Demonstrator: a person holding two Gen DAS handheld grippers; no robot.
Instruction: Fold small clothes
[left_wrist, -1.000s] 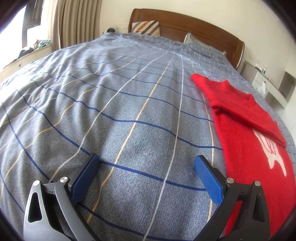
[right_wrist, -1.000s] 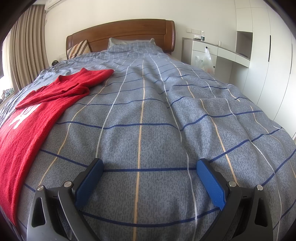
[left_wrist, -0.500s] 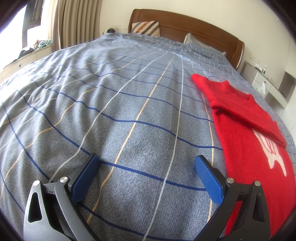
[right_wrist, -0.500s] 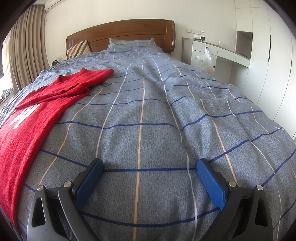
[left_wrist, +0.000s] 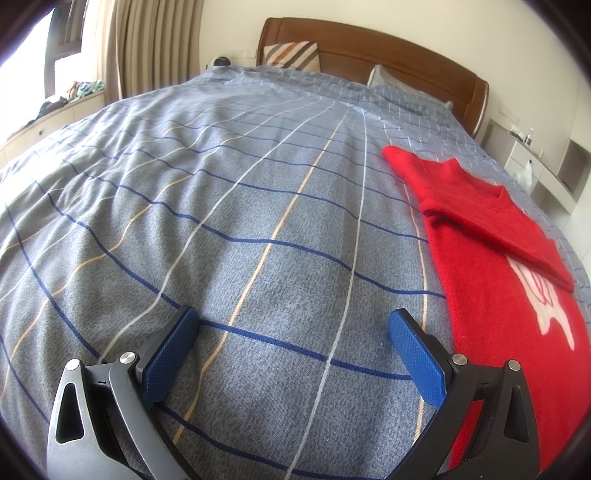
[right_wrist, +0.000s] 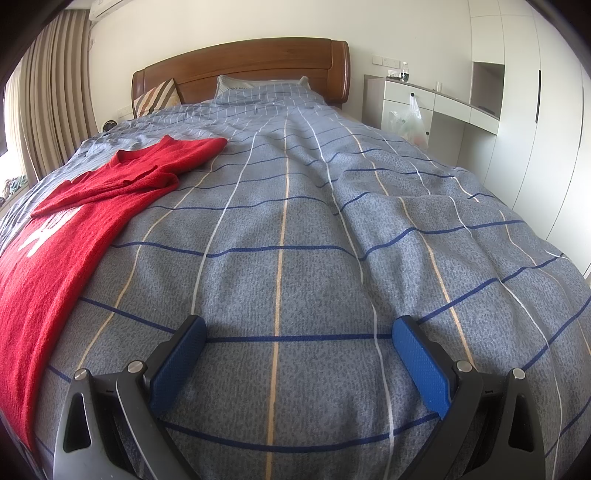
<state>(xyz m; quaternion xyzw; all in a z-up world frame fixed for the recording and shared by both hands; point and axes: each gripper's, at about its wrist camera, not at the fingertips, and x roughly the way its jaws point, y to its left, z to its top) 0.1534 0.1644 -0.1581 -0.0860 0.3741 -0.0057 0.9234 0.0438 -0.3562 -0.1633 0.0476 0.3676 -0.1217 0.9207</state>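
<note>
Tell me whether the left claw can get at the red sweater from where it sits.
Probably yes. The left claw is open and empty over the plaid bedspread, and the red sweater lies flat just to its right with nothing between them. A short sideways shift should reach its near edge.

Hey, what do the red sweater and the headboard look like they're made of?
The red sweater looks like a soft knit, probably wool or acrylic: its surface is fuzzy and matte. The headboard looks like varnished wood: it is reddish-brown with a light sheen. Whether it is solid or veneer cannot be told.
</note>
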